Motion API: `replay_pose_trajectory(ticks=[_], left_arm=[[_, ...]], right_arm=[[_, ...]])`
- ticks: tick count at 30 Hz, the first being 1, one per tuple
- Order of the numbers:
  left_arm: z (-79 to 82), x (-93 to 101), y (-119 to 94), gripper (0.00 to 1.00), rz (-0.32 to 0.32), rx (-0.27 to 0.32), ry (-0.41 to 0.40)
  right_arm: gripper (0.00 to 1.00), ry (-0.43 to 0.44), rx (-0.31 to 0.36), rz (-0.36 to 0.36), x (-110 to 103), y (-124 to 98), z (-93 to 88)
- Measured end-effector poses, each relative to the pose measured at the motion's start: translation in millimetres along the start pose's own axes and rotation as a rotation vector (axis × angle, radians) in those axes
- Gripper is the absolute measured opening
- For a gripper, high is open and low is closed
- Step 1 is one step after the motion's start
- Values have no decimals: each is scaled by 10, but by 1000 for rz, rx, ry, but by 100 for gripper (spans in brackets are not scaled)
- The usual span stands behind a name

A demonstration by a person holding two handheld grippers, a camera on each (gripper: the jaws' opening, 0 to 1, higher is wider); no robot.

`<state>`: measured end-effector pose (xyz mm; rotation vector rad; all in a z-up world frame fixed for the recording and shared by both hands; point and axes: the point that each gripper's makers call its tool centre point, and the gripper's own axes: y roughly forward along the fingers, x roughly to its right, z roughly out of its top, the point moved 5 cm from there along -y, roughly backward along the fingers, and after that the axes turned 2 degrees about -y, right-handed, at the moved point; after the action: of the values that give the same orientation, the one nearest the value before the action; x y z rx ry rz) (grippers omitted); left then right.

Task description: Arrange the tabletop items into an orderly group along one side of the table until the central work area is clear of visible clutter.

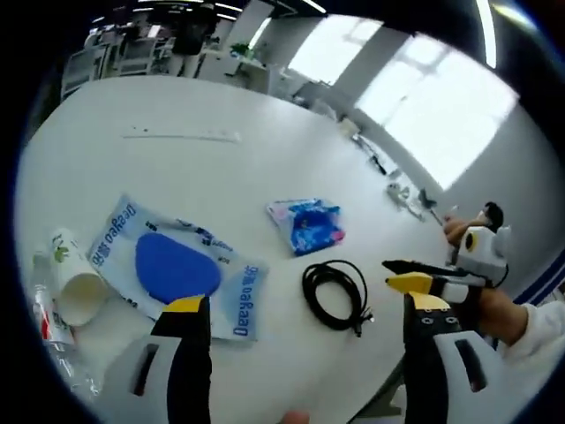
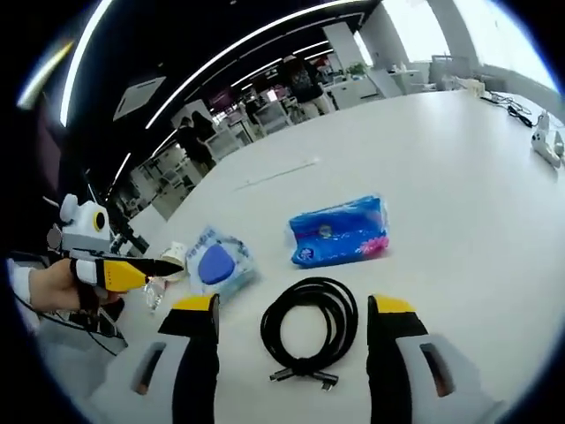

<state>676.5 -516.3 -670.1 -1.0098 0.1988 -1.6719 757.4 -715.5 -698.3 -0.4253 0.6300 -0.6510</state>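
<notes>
White round table under both grippers. Left gripper view: left gripper hangs over the table, jaws spread wide, nothing between them. Clear packet with a blue pad inside sits just ahead of the left jaw tip, partly covered by it. Paper cup lies on its side further left of that jaw, touching a plastic bottle at the view's left edge. Coiled black cable lies between the jaws, closer to the right one. Blue-pink tissue pack is beyond the cable, apart from it. The other gripper comes in from the right, just past the right jaw, with a hand on it.

Right gripper view: right gripper also has jaws wide apart, empty. Cable lies right between the jaw tips. Tissue pack is just ahead of the cable. Packet sits ahead of the left jaw; cup and bottle beyond it, too small to detail. Left gripper enters from the left.
</notes>
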Motion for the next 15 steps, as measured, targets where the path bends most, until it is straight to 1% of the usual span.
replay_pose_trajectory(ticks=[2, 5, 8, 11, 15], left_arm=[[-2, -27, -59, 90, -21, -9, 10], [-32, -68, -141, 93, -28, -31, 31], [-32, -98, -242, 93, -24, -29, 63], [-3, -172, -322, 92, -23, -13, 51], [17, -249, -354, 90, -27, -3, 34]], right_arm=[[68, 10, 7, 7, -32, -11, 15], [72, 17, 2, 10, -103, -51, 14], [73, 14, -3, 3, -144, -100, 1], [73, 17, -6, -7, -181, -152, -14], [72, 12, -4, -21, -187, -191, -19]])
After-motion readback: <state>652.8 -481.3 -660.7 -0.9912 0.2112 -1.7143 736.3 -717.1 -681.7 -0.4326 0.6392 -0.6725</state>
